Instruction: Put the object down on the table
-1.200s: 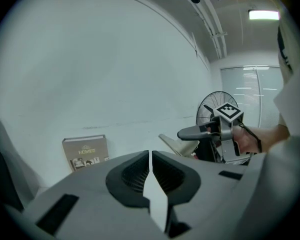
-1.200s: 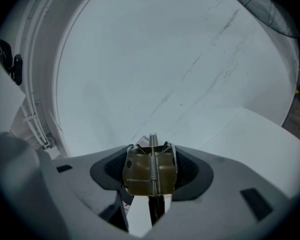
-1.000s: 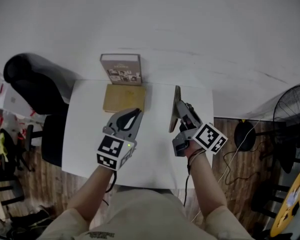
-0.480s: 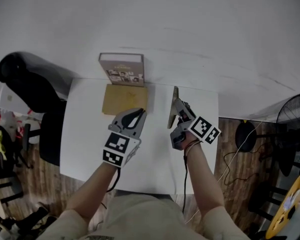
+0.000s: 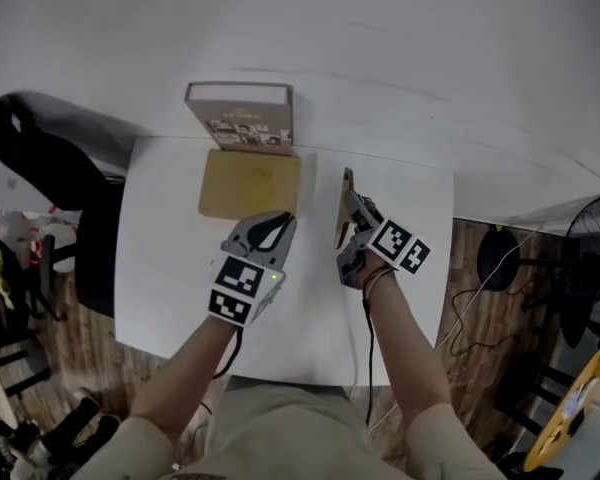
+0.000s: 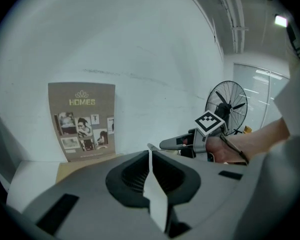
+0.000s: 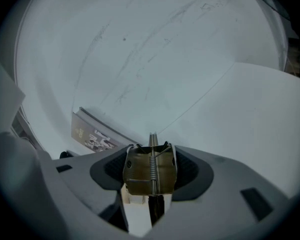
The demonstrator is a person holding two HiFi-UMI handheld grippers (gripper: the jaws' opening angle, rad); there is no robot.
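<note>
Little has changed in the last second: your right claw point(image 5: 352, 220) still clenches the clipboard point(image 5: 346, 190) by its metal clip point(image 7: 150, 168), holding it on edge over the table's point(image 5: 170, 268) right half, near the back edge. It isn't laid flat yet. Your left claw point(image 5: 268, 232) stays clenched, empty, mid-table.

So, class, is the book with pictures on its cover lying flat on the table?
No, the book stands upright at the far edge of the table, against the white wall.
</note>
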